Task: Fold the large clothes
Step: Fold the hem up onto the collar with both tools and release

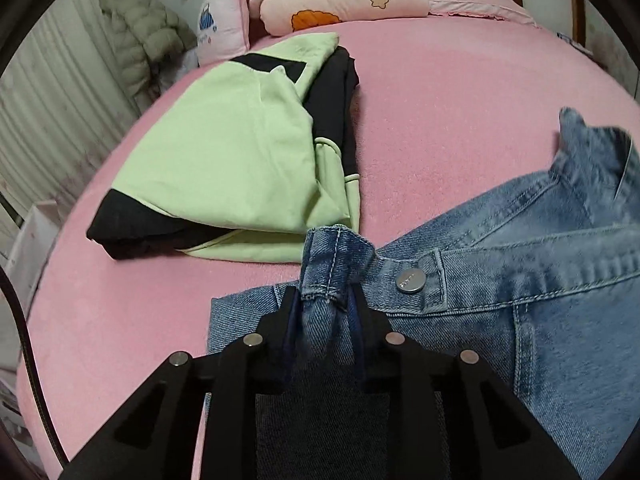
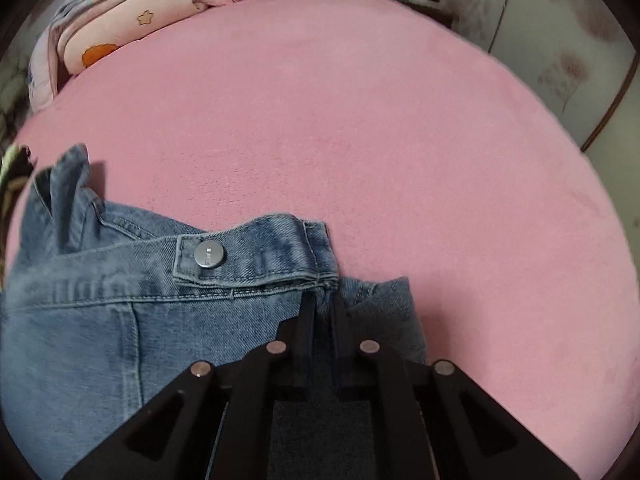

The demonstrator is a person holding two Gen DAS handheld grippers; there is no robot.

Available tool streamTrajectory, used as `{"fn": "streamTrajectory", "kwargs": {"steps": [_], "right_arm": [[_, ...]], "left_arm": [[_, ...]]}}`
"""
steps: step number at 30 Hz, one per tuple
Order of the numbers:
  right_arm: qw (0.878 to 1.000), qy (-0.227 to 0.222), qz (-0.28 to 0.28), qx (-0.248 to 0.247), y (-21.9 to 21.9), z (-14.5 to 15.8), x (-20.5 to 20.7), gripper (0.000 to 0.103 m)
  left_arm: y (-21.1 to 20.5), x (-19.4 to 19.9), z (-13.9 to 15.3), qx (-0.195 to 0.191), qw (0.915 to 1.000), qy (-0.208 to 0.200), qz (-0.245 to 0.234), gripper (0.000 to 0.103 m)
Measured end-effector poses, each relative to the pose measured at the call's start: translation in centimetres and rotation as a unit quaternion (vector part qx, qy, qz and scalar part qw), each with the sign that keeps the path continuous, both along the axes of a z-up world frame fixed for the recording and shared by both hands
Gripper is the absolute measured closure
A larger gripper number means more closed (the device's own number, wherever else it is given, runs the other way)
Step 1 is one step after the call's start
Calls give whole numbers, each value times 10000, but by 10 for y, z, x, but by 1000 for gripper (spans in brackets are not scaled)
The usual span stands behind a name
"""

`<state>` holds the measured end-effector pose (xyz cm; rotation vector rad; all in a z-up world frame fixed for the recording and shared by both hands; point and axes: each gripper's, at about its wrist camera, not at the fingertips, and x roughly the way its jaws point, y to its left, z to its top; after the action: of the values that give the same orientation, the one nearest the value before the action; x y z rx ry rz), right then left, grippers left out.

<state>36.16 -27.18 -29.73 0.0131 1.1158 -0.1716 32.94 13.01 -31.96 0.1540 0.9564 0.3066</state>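
A pair of light blue jeans (image 1: 520, 280) lies on the pink bed (image 1: 440, 120), waistband with a metal button (image 1: 411, 281) facing up. My left gripper (image 1: 323, 300) is shut on one end of the waistband, which bunches up between its fingers. In the right wrist view the same jeans (image 2: 100, 340) spread to the left, with the button (image 2: 210, 255) visible. My right gripper (image 2: 323, 304) is shut on the other end of the waistband, at its right corner.
A folded light green and black garment (image 1: 240, 160) lies on the bed to the left of the jeans. Folded pink quilts and pillows (image 1: 340, 0) are stacked at the head of the bed. A grey padded coat (image 1: 140, 40) hangs at the left. Bare pink sheet (image 2: 400, 140) stretches to the right.
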Motion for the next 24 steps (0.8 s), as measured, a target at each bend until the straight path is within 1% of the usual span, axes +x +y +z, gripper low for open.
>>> {"fn": "streamTrajectory", "kwargs": {"steps": [2, 3, 4, 5, 6, 7, 8, 10, 11, 12, 14, 15, 17, 19, 21, 23, 24], "right_arm": [[9999, 18, 77, -153, 3, 5, -2, 94], [9998, 36, 88, -198, 4, 8, -2, 93], [9995, 63, 93, -284, 5, 14, -3, 93], [9989, 44, 68, -463, 6, 23, -4, 93], [9982, -11, 29, -598, 8, 33, -6, 93], [9978, -88, 10, -663, 10, 43, -9, 93], [9978, -211, 21, -627, 14, 56, -13, 93], [9981, -472, 84, -397, 20, 81, -24, 93], [9976, -649, 124, -218, 26, 98, -34, 93], [9970, -752, 160, -84, 31, 110, -42, 93], [9957, -895, 210, 93, 41, 127, -60, 90], [9947, -968, 262, 211, 52, 137, -72, 87], [9934, -959, 399, 484, 75, 147, -86, 84], [9922, -946, 491, 642, 95, 152, -95, 84], [9897, -1083, 536, 771, 111, 156, -115, 84], [9891, -1089, 651, 753, 128, 154, -131, 84], [9890, -1055, 717, 749, 136, 152, -140, 84]], "left_arm": [[1, 0, 2, -64, 10000, 27, -16, 76], [5, 2, 5, -177, 9998, 111, -41, 73], [8, 4, 8, -245, 9995, 189, -41, 63], [12, 6, 14, -345, 9989, 315, -63, 43], [18, 5, 20, -416, 9983, 390, -73, 37], [21, 2, 28, -458, 9981, 405, -70, 36], [23, -2, 38, -473, 9982, 353, -74, 36], [28, -16, 66, -584, 9981, 175, -121, 35], [30, -22, 77, -633, 9978, 117, -131, 32], [33, -33, 94, -757, 9971, 18, -126, 30], [37, -50, 116, -913, 9957, -154, -64, 24], [39, -62, 128, -964, 9950, -245, 9, 23], [41, -85, 147, -1092, 9933, -355, 132, 22], [45, -108, 157, -1281, 9905, -408, 301, 22], [47, -129, 158, -1411, 9883, -381, 444, 22], [47, -151, 153, -1561, 9855, -288, 600, 22], [45, -164, 147, -1707, 9831, -180, 639, 22]]}}
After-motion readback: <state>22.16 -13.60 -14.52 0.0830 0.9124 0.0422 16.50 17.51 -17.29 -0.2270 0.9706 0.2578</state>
